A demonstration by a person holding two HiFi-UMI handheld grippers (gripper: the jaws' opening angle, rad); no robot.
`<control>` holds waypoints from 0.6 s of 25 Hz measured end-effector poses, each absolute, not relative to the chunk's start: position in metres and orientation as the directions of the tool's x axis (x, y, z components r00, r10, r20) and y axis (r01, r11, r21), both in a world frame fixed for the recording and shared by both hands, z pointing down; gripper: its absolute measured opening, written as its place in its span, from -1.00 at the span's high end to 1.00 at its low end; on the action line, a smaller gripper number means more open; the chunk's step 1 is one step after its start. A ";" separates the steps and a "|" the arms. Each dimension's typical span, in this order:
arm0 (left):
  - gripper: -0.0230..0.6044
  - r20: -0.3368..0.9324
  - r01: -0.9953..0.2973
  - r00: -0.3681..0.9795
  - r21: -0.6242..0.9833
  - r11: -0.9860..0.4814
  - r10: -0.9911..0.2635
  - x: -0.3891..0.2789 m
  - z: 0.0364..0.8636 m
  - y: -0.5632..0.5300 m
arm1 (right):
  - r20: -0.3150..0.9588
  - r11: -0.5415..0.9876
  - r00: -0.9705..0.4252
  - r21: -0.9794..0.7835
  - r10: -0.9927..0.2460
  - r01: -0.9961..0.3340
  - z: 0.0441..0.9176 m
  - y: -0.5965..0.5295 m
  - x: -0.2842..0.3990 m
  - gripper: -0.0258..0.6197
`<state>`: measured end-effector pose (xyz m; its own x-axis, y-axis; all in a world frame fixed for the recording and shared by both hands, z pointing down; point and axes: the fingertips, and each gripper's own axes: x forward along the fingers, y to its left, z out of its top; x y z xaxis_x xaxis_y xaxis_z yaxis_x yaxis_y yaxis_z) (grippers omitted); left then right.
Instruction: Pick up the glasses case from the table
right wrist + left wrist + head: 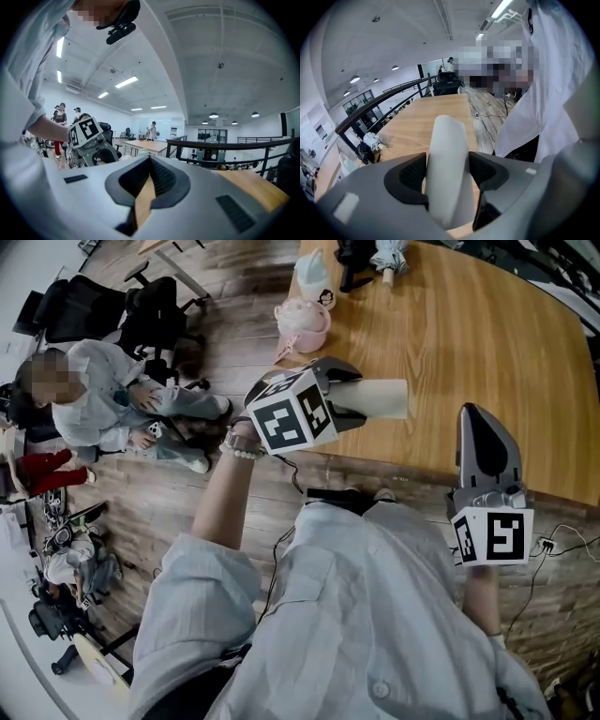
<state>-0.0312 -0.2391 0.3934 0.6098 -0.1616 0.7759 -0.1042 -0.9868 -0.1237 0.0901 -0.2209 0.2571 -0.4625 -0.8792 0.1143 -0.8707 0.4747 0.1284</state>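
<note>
The glasses case point(377, 397) is a cream, rounded oblong held level above the near edge of the wooden table point(487, 343). My left gripper point(345, 401) is shut on its near end. In the left gripper view the case point(447, 159) fills the gap between the dark pads, pointing away over the table top. My right gripper point(474, 418) is raised near the table's front edge, to the right of the case, with nothing in it. Its jaws are together in the right gripper view, where that gripper point(149, 182) shows only a thin slit between them.
A pink pouch point(302, 324), a white object point(313, 276) and dark items point(370, 259) lie at the table's far left end. A person point(103, 399) sits beside black chairs point(150, 306) on the floor to the left. Cables point(555, 540) trail near my right side.
</note>
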 end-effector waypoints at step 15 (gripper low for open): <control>0.02 0.764 -0.132 0.615 -0.143 -0.981 -0.194 -0.033 0.379 -0.239 | 0.108 0.502 -0.491 0.140 -0.865 -0.853 0.252 -0.227 0.090 0.92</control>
